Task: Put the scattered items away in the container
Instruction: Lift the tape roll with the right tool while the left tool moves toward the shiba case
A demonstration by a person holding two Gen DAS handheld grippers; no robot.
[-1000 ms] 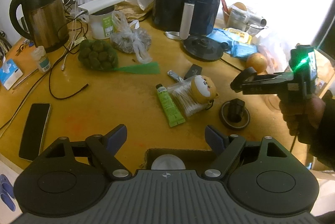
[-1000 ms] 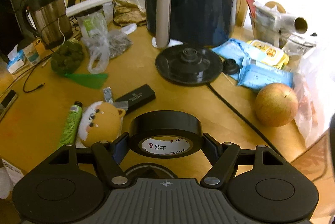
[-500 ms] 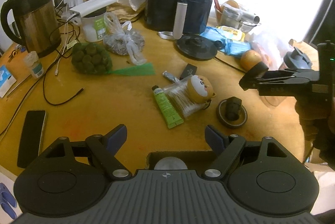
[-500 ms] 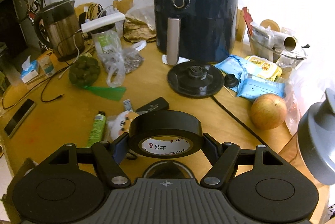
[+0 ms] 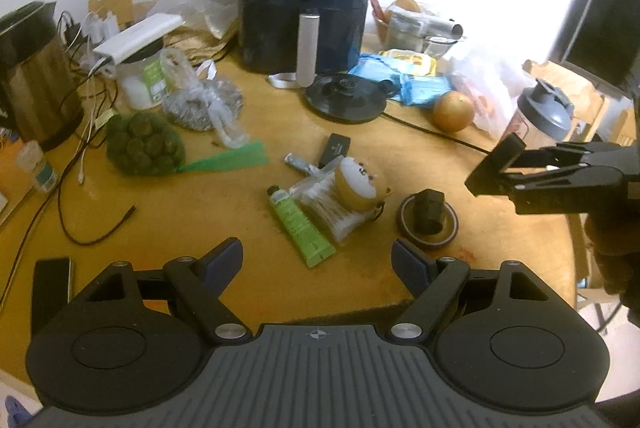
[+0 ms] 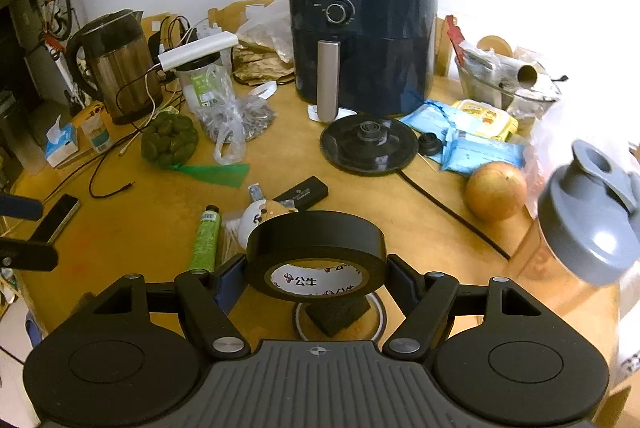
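Tape roll [image 6: 316, 248] clamped between right hand-held gripper [image 6: 316, 274] pads; left hand-held gripper [image 5: 318, 262] spread, empty.

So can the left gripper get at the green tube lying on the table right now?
Probably yes: the left gripper is open and empty, and the green tube lies uncovered just ahead, beside the cotton-swab bag.

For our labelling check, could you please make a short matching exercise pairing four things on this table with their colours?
Things:
1. tape roll
2. tube
3. air fryer
4. shaker lid

Colours:
a. grey
b. black
c. green
d. dark blue

Pairs: 1-b, 2-c, 3-d, 4-a
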